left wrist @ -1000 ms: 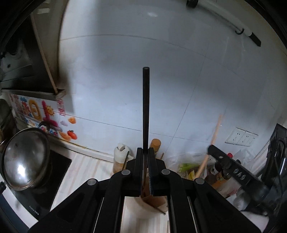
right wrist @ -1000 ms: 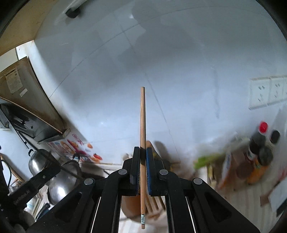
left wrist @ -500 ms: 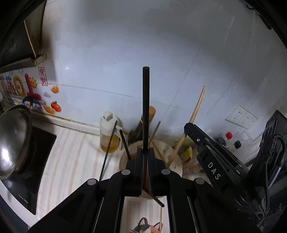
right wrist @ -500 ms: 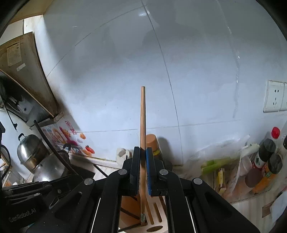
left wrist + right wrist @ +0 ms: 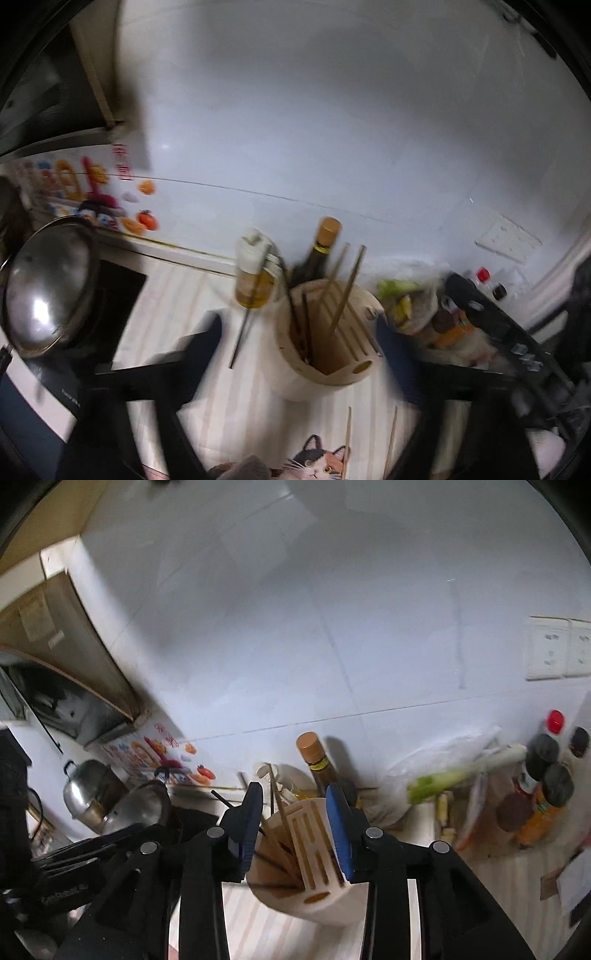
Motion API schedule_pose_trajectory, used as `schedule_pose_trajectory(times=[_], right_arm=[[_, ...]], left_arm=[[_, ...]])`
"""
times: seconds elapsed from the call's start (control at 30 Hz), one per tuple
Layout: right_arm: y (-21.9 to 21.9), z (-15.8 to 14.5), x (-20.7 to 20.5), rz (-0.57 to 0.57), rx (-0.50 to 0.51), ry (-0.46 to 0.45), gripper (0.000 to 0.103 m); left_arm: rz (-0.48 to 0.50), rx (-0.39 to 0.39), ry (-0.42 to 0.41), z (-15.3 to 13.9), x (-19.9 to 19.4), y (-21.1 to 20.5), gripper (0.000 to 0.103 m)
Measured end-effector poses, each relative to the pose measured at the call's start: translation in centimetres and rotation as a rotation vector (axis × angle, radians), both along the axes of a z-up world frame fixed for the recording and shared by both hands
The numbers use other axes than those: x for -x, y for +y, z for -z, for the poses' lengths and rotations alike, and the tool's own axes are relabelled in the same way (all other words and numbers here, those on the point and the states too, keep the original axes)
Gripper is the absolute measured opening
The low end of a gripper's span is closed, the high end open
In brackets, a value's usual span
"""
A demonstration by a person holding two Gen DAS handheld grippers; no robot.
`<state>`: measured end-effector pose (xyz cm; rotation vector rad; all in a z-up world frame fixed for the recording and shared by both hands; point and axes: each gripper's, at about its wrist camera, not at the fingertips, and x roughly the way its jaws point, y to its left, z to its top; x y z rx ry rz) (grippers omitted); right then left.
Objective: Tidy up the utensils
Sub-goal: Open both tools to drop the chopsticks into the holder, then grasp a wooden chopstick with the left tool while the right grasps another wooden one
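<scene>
A cream utensil holder [image 5: 325, 350] with a slotted top stands on the striped counter; it also shows in the right wrist view [image 5: 314, 856]. Several chopsticks, wooden [image 5: 349, 284] and dark [image 5: 304, 321], stand in it. My left gripper [image 5: 299, 347] is open wide and empty, its blurred fingers either side of the holder. A dark chopstick [image 5: 247, 314] stands tilted in mid-air left of the holder. My right gripper [image 5: 295, 819] is open and empty, blue pads either side of the holder's top. Two wooden chopsticks [image 5: 369, 443] lie on the cat-print mat in front.
An oil bottle [image 5: 255, 277] and a dark bottle [image 5: 317, 254] stand behind the holder. A steel pot lid [image 5: 44, 291] sits on the stove at left. Sauce bottles [image 5: 543, 794], scallions [image 5: 461, 775] and bags crowd the right. A tiled wall is behind.
Both grippers have opened and let go of their chopsticks: the wooden one now stands in the holder, the black one is loose beside it. Both cameras have tilted down toward the holder.
</scene>
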<state>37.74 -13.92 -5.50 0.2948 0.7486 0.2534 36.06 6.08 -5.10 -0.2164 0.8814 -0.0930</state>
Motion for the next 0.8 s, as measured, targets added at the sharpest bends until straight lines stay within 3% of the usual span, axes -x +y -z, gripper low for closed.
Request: schedule_pose_trajectory(times=[0.1,0.2,0.23,0.37,0.47,0.73,0.8], right_arm=[[-2.0,-0.2,2.0,0.044,0.019,0.01,0.052],[-3.9,0.7,4.1,0.093,0.049,0.036,0.063],[-4.4,1.3,4.6,0.106,0.058,0.053,0.065],[-6.8,4.7,6.5,0.159,0.059,0.144,0.081],[-8.5,7.8,7.9,0.2,0.1,0.214,0.086],[-14.5,16.9,10.8,0.266,0.108,0.492,0.086],[-15.1,18.9,11.3,0.256,0.095,0.55,0.079]], left_arm=[[-0.044,-0.005,-0.006,0.5,1.4,1.1,0.09],[-0.079,-0.05,-0.01,1.7,2.9,1.4,0.103],[-0.095,-0.079,-0.007,2.3,3.4,1.3,0.103],[-0.096,-0.127,0.028,5.1,5.1,0.4,0.103],[-0.058,-0.148,0.1,8.3,5.8,-1.1,0.103],[0.088,-0.253,0.291,17.7,7.7,-7.9,0.103],[0.117,-0.262,0.322,19.4,7.6,-9.3,0.103]])
